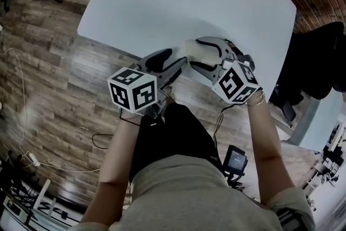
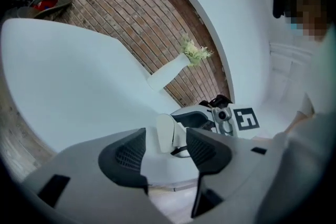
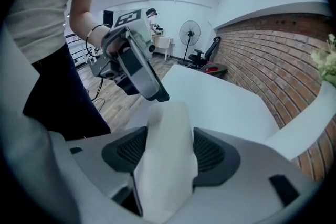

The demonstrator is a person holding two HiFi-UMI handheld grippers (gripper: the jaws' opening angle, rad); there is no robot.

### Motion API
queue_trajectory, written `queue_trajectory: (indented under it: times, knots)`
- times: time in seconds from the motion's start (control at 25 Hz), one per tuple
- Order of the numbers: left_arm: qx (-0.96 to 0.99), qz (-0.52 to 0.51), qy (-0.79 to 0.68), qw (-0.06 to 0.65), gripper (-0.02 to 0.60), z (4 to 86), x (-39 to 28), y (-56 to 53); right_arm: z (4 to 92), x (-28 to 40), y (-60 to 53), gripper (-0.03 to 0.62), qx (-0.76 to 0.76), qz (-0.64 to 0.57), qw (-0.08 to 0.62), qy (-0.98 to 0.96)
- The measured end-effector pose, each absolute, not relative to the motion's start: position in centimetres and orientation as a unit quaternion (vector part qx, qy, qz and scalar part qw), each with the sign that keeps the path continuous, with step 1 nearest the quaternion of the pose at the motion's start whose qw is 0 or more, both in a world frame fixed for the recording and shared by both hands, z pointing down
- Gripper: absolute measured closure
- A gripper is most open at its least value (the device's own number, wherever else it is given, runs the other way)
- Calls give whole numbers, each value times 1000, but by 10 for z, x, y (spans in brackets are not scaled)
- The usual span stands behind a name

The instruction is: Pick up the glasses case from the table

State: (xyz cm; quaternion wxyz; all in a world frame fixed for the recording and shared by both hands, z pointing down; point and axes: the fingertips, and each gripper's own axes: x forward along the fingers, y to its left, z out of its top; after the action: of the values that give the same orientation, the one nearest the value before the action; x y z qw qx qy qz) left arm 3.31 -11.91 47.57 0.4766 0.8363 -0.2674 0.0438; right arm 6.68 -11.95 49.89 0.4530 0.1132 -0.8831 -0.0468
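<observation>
We find the white glasses case (image 3: 168,128) in the right gripper (image 3: 168,150). It stands on edge between the two dark ribbed pads (image 3: 126,150), and each pad bears against one of its broad faces, so this gripper is clamped on the case. From the head view we place the case over the near edge of the white table (image 1: 162,2), just ahead of the person's torso. We cannot tell whether its lower edge touches the tabletop. The left gripper (image 2: 165,156) has its jaws spread with nothing between them. In its own view the case and the right gripper's jaws appear beyond the gap, near but apart from the left pads. In the head view the two grippers face each other across the table's near edge, each carrying its marker cube (image 1: 132,89) toward the person. A white vase (image 2: 168,73) with pale flowers (image 2: 195,51) stands at the far edge of the table, well apart from both grippers. We note a brick wall (image 3: 262,55) beyond the table, a standing fan (image 3: 189,34) in the background and wood flooring (image 1: 48,62) beneath.
</observation>
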Motion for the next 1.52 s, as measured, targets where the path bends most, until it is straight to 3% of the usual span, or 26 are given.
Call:
queue_trajectory:
  times: [0.2, 0.6, 0.72, 0.84, 1.52]
  knots:
    - [825, 4, -233, 515, 336, 464, 50, -125, 484, 63, -116, 318, 128, -64, 432, -890]
    - [835, 83, -167, 518, 339, 467, 92, -118, 467, 66, -106, 319, 135, -73, 429, -890]
    - [839, 89, -161, 513, 354, 464, 99, -120, 464, 70, -109, 321, 150, -68, 430, -888]
    - [839, 84, -151, 515, 423, 458, 106, -121, 462, 74, -112, 322, 173, -65, 425, -886]
    - [863, 76, -176, 468, 428, 408, 109, -133, 397, 113, -114, 326, 332, -3, 348, -877]
